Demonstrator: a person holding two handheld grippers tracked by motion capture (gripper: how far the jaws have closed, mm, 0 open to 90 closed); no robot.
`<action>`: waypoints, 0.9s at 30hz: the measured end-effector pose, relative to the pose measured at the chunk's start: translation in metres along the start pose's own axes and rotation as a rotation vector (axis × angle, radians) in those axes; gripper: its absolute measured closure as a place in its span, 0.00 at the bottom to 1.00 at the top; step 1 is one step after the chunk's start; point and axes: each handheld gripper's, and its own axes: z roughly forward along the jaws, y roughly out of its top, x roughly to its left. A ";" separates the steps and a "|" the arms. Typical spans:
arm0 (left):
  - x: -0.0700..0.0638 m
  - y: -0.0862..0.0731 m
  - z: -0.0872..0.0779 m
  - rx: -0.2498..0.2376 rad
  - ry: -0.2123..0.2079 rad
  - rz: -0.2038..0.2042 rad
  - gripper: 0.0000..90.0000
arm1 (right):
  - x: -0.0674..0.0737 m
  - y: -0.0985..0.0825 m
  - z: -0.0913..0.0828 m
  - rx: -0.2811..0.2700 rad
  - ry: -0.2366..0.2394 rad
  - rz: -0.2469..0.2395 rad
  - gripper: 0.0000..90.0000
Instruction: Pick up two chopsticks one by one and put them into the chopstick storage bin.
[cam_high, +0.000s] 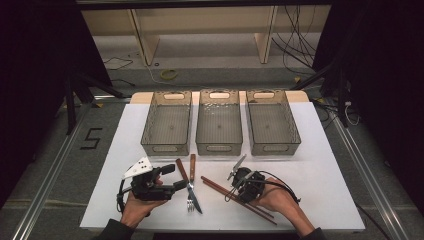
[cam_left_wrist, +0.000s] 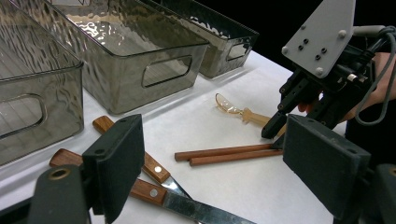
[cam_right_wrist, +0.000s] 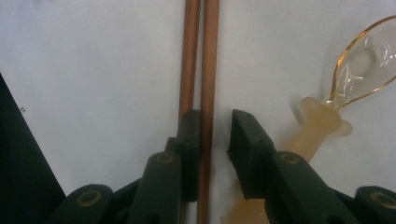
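Observation:
Two brown chopsticks lie side by side on the white table cover. My right gripper is down over them, open by a narrow gap. One stick runs between its jaws and the other passes under the left jaw. A clear amber spoon lies just right of it, its handle under the right jaw. In the high view the right gripper sits over the chopsticks. My left gripper is wide open and holds nothing. It stands beside a wooden-handled fork and knife.
Three translucent grey bins stand in a row behind the cutlery, with nothing visible inside. The white cover has bare room at the right. Cables and shelf legs lie on the floor beyond the table.

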 end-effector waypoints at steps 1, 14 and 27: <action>0.000 0.000 0.000 0.001 0.000 0.000 0.23 | 0.000 0.000 0.000 0.004 -0.001 0.003 0.83; 0.000 0.000 0.000 0.001 -0.005 -0.002 0.23 | 0.002 0.005 0.001 0.046 -0.028 -0.004 0.94; 0.000 0.000 0.000 0.002 -0.004 0.001 0.23 | 0.000 0.005 -0.006 0.020 -0.004 -0.006 0.95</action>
